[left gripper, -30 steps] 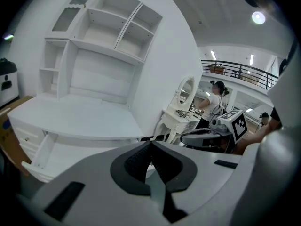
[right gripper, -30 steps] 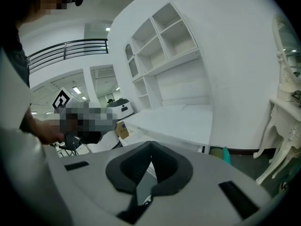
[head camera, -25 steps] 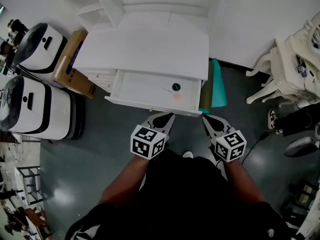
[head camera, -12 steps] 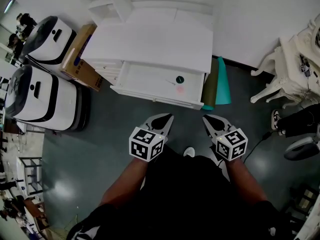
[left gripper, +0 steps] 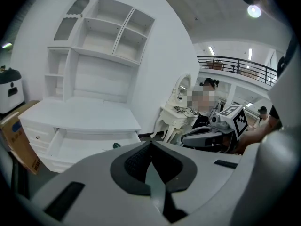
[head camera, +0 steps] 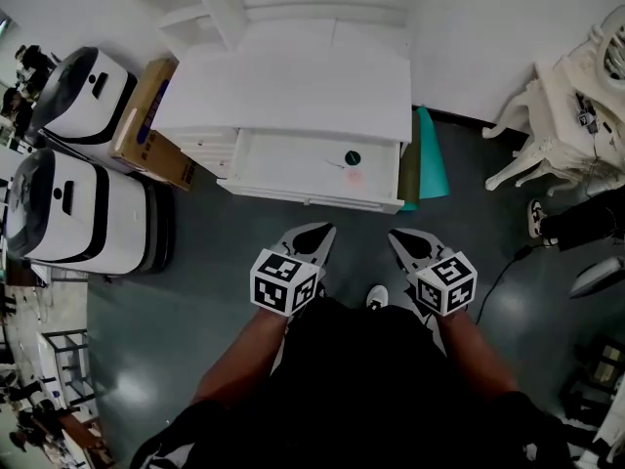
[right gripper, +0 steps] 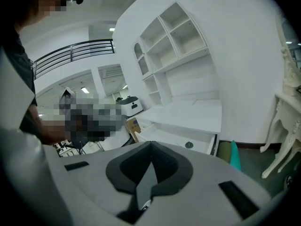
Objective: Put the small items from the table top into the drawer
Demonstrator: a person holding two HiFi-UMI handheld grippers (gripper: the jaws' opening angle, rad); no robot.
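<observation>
While the drawer (head camera: 303, 199) juts from the smooth white desk (head camera: 293, 96), long side along the desk front, the head view shows a dark round item (head camera: 353, 157) and a pink one (head camera: 354, 176) inside. The left gripper (head camera: 320, 230) and right gripper (head camera: 398, 235) hang near the drawer front (apart from it). In the left gripper view the jaws meet on nothing. The right gripper view shows the same.

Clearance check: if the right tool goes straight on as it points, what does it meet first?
Probably the front panel of the open drawer, near its right end. The gap before it looks free. The right tool is shut and empty. Depth is unclear.
</observation>
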